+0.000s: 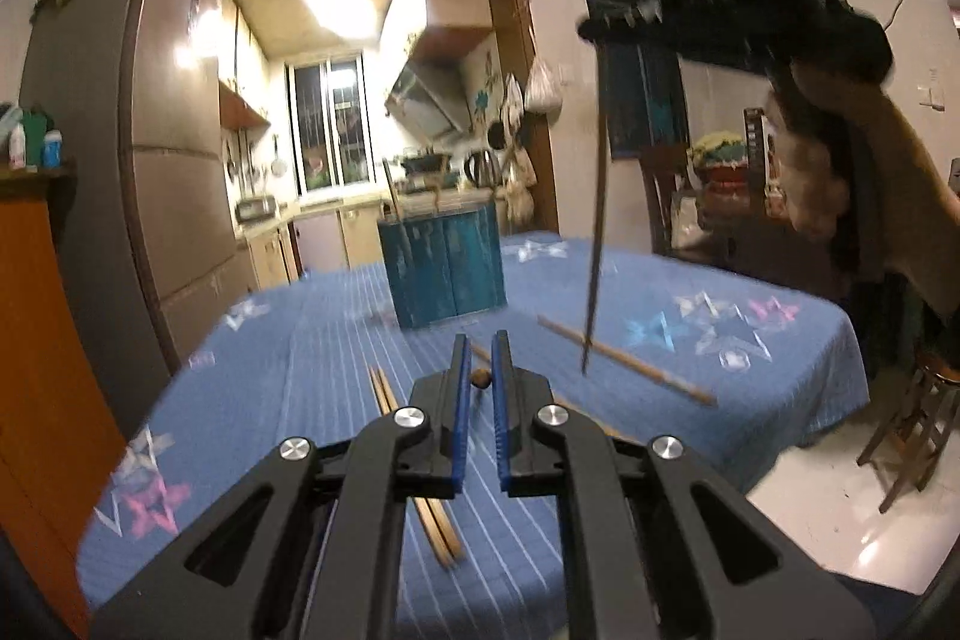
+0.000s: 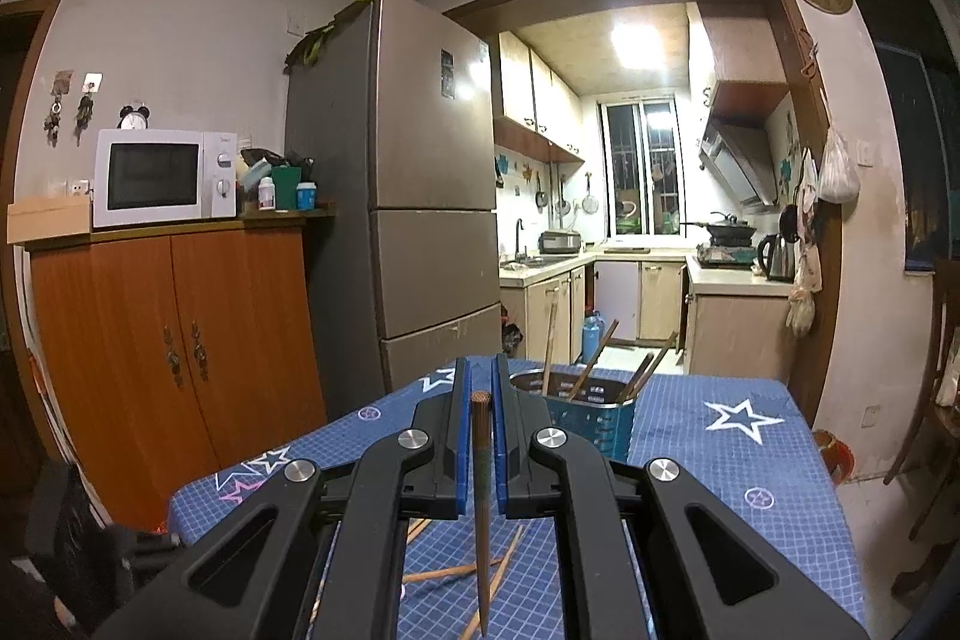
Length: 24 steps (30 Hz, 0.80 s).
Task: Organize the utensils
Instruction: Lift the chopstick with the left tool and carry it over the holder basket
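Observation:
My left gripper (image 1: 479, 358) is shut on a chopstick; only the stick's brown end (image 1: 480, 378) shows between the blue pads. Under it two loose chopsticks (image 1: 414, 460) lie on the blue star tablecloth (image 1: 270, 370), and a third (image 1: 630, 361) lies to the right. The blue utensil holder (image 1: 444, 268) stands further back on the table. My right gripper (image 1: 606, 28) hovers high at the right, shut on a dark chopstick (image 1: 595, 250) that hangs down. In the right wrist view that gripper (image 2: 480, 382) pinches the same chopstick (image 2: 480, 490). The holder (image 2: 591, 418) stands just beyond it, with several chopsticks inside.
More loose chopsticks (image 2: 456, 571) lie on the cloth below the right gripper. A person's arm (image 1: 870, 148) carries the right gripper. Wooden stools (image 1: 918, 430) stand off the table's right side. A fridge (image 2: 390, 190) and an orange cabinet (image 2: 180, 340) with a microwave (image 2: 162, 178) stand behind the table.

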{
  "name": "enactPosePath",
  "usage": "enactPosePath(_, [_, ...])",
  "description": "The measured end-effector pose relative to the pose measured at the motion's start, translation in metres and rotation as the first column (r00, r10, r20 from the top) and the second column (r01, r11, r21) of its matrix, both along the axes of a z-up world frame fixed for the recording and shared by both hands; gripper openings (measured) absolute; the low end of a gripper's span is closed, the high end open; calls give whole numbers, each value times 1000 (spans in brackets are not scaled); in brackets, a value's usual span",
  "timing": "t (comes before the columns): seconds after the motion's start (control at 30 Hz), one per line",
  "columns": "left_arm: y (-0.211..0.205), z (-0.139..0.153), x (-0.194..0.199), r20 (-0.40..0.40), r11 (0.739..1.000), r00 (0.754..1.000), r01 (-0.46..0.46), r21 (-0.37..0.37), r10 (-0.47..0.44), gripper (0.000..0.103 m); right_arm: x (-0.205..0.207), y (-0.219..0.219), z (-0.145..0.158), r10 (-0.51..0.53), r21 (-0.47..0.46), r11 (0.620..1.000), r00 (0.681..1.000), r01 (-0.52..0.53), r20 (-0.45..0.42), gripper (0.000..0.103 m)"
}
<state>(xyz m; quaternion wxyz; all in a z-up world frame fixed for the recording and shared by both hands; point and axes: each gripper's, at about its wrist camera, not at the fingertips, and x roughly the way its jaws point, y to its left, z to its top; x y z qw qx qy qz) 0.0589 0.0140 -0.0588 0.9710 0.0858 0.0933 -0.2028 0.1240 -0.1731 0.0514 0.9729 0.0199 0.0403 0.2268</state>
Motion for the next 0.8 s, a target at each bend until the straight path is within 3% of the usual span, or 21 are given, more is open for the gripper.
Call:
enactPosePath(0.3, [-3,64,65,51,998,999,22,-64,-19,5,9,-9,24,-24,4,1000,999,24,47,8])
enactPosePath(0.53, [-30,106,103,91,999,995,44,-9,-43,5,30,-16,43,-42,4,999,998,41,53,7])
enactPosePath(0.8, [-41,154,137,39,998,998,57,10,-57,5,58,-21,61,-60,-1,998,997,60,45,7])
